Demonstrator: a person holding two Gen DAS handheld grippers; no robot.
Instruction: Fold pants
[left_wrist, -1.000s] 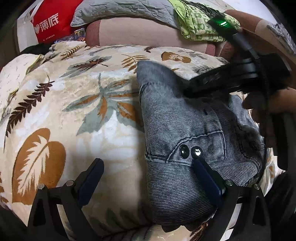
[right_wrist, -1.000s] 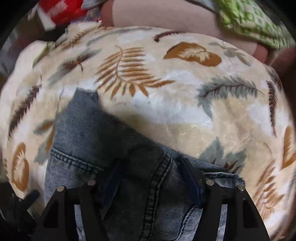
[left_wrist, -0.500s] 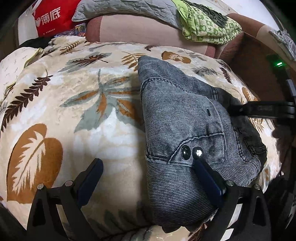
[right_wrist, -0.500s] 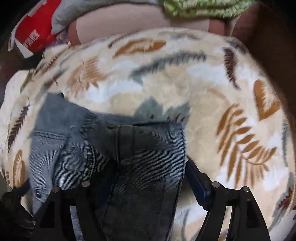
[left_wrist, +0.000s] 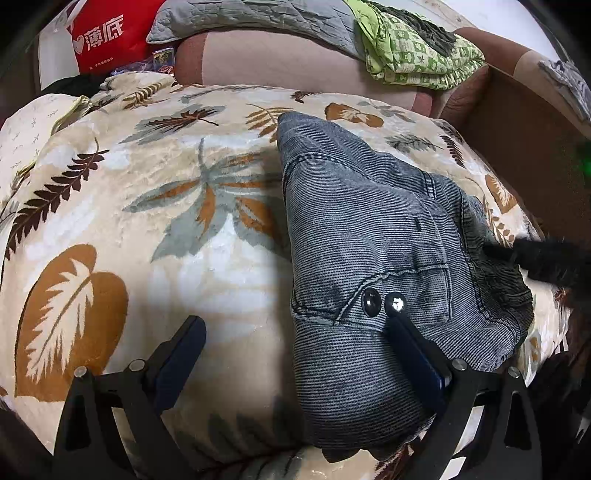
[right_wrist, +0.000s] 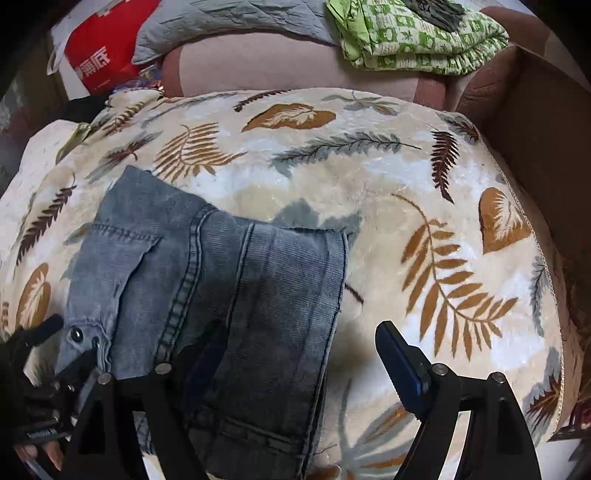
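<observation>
Lying folded on the leaf-print blanket, centre-left of the right view, the pants look loosely stacked. Both the left gripper and right gripper gape wide, empty; a fingertip snagging could undo the fold.

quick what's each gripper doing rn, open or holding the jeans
Left gripper: open, gripping nothing; one finger lies over the folded jeans.
Right gripper: open, gripping nothing, one finger over the jeans.
</observation>
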